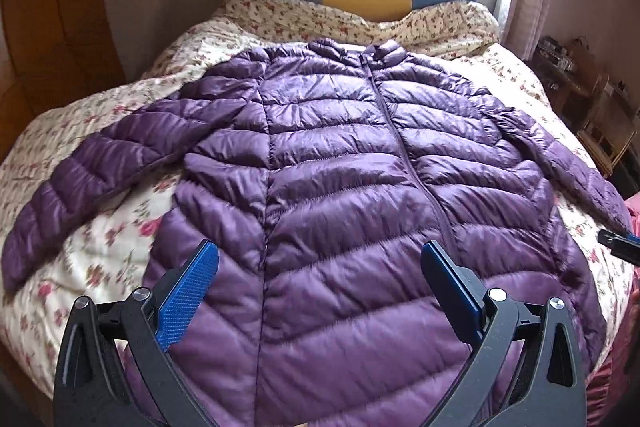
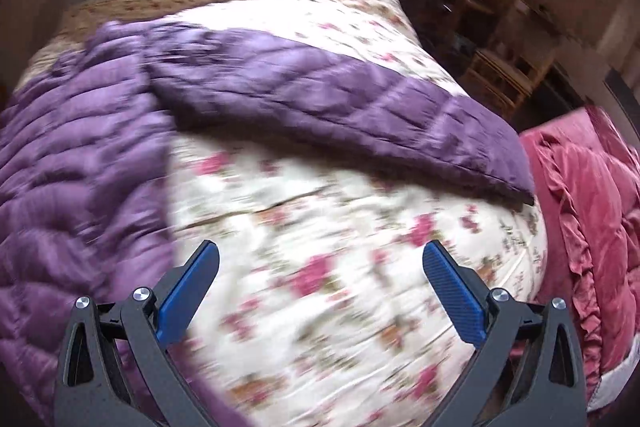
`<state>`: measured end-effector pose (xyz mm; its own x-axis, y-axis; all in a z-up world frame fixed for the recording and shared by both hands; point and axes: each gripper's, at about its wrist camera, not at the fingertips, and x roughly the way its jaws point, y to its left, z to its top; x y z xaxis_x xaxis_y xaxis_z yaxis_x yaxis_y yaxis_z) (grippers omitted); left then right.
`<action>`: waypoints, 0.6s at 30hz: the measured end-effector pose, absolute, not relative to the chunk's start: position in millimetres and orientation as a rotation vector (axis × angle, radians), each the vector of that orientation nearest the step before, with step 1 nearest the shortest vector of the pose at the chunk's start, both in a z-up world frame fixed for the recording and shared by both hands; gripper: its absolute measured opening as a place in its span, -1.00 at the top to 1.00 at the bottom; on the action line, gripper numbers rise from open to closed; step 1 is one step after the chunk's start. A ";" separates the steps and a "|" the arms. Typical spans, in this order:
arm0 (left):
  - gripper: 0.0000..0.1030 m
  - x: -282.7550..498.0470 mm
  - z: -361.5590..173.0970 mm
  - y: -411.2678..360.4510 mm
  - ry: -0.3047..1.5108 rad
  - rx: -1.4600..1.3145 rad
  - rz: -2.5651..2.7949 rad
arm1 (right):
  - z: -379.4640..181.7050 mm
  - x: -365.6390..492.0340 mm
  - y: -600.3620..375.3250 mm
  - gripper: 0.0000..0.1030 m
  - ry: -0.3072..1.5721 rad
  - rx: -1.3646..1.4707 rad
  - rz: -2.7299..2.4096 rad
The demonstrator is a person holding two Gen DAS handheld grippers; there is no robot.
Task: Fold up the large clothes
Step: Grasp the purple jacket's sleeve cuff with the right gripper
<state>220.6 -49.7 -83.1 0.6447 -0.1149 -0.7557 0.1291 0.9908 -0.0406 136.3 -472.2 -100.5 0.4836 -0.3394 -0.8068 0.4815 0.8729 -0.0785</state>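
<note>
on the bed (image 1: 100,235) lies one purple jacket (image 1: 340,167), front up and zipped, its two sleeves spread out. left gripper (image 1: 320,259) hovers over its hem, released and empty. right gripper (image 2: 320,259) gapes wide above the quilt beside one sleeve (image 2: 340,99).

The left gripper (image 1: 320,259) hangs with its jaws spread wide, blue pads (image 1: 188,297) facing each other, nothing between them. The right gripper (image 2: 320,259) is likewise spread wide and holds nothing; its tip also shows at the right edge of the left wrist view.
</note>
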 end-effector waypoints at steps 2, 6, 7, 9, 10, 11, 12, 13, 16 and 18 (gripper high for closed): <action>-0.94 235.7 -88.5 -48.3 0.873 0.006 -0.139 | -101.7 139.7 -495.7 -0.96 0.956 0.173 -0.550; -0.94 269.7 -95.6 -48.0 0.885 0.001 -0.139 | -93.5 140.7 -549.2 -0.95 0.956 0.208 -0.645; -0.94 277.3 -97.4 -49.2 0.885 0.005 -0.143 | -90.3 139.4 -559.5 -0.94 0.949 0.219 -0.663; -0.94 288.8 -101.3 -50.3 0.891 0.008 -0.139 | -83.7 137.7 -583.7 -0.84 0.938 0.225 -0.721; -0.94 296.1 -103.8 -51.4 0.894 -0.001 -0.152 | -80.8 137.1 -600.5 -0.81 0.939 0.234 -0.752; -0.94 304.2 -106.7 -51.8 0.902 -0.003 -0.153 | -80.2 137.7 -611.7 -0.73 0.943 0.240 -0.773; -0.94 312.8 -110.1 -51.9 0.910 -0.005 -0.142 | -80.0 138.4 -624.4 -0.65 0.952 0.242 -0.800; -0.94 317.3 -111.7 -51.6 0.911 -0.008 -0.143 | -80.4 138.9 -635.6 -0.62 0.960 0.248 -0.822; -0.94 333.3 -117.3 -49.1 0.915 -0.005 -0.118 | -87.7 142.0 -663.9 -0.42 0.994 0.280 -0.879; -0.94 343.3 -120.2 -45.6 0.915 0.003 -0.093 | -96.3 145.0 -679.9 -0.36 1.015 0.319 -0.906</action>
